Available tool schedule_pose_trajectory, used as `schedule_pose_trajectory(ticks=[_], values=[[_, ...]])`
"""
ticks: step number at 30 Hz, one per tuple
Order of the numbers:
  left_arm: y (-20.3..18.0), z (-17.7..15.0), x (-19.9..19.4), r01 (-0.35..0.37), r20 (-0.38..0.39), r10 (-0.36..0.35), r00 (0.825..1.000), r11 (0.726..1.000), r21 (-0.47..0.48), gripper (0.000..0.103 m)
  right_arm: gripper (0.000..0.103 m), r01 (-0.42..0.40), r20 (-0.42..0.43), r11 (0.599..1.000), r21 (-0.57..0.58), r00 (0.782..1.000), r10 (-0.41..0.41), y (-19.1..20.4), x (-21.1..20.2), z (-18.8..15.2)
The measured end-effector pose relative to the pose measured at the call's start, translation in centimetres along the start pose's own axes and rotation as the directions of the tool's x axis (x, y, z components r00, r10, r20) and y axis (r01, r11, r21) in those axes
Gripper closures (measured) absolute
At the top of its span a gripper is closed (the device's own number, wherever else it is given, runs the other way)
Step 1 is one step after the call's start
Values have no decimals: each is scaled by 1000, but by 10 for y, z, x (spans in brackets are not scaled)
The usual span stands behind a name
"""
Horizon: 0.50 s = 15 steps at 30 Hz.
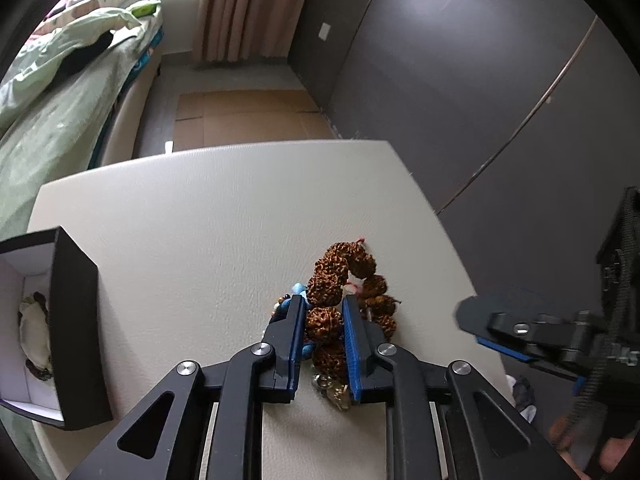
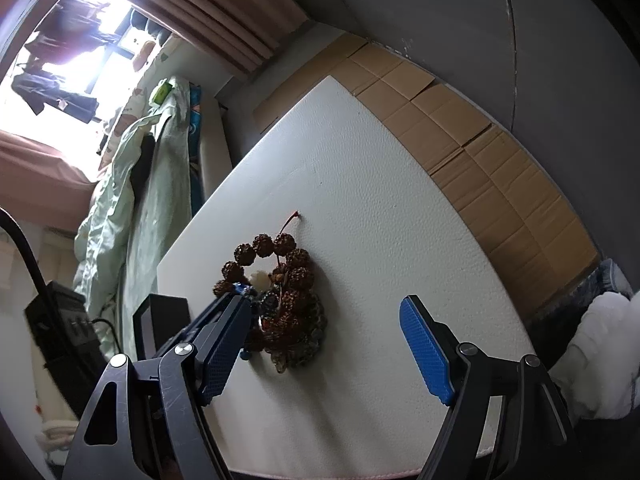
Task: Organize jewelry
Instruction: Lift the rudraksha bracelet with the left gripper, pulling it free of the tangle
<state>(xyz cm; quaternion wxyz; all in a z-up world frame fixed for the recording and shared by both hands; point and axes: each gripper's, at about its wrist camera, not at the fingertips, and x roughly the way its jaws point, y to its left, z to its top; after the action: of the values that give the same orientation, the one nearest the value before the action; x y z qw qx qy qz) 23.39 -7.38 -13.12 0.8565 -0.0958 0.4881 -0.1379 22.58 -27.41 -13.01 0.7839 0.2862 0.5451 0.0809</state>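
A bracelet of large rough brown beads (image 1: 352,276) lies on the white table (image 1: 208,216) on top of other jewelry: blue beads (image 1: 298,290) and a gold-coloured piece (image 1: 338,394). My left gripper (image 1: 323,320) has its blue-padded fingers closed on one brown bead of the bracelet. My right gripper (image 2: 326,344) is open and empty, hovering over the table just in front of the pile (image 2: 288,300); it also shows in the left wrist view (image 1: 516,332) at the right. A black jewelry box (image 1: 52,320) with a white lining stands open at the left and holds a dark bracelet.
The table's right edge (image 1: 460,248) drops off beside a grey wall. Flattened cardboard (image 2: 480,132) lies on the floor beyond the table. A bed with green bedding (image 1: 60,92) stands at the left. A black device (image 2: 64,328) sits left of the table.
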Motion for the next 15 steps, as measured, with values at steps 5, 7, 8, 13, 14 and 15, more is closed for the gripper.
schedule_pose_trajectory(ticks=[5, 7, 8, 13, 14, 15], values=[[1, 3, -19, 33, 41, -33, 999, 999, -6, 84, 26, 5, -4, 1000, -14, 1000, -5, 5, 4, 0], [3, 5, -26, 47, 55, -46, 997, 999, -12, 84, 26, 9, -6, 1000, -22, 1000, -9, 6, 5, -1], [4, 6, -30, 52, 65, -51, 997, 999, -16, 84, 26, 10, -6, 1000, -25, 1000, -10, 7, 5, -1], [16, 7, -48, 81, 106, -75, 992, 995, -53, 84, 26, -1, -5, 999, -37, 1000, 1, 7, 5, -1], [18, 7, -50, 84, 109, -77, 991, 995, -60, 84, 26, -8, -5, 999, -35, 1000, 8, 6, 5, 0], [20, 8, -51, 87, 112, -79, 991, 994, -66, 84, 26, -16, -6, 999, -33, 1000, 16, 6, 6, 0]])
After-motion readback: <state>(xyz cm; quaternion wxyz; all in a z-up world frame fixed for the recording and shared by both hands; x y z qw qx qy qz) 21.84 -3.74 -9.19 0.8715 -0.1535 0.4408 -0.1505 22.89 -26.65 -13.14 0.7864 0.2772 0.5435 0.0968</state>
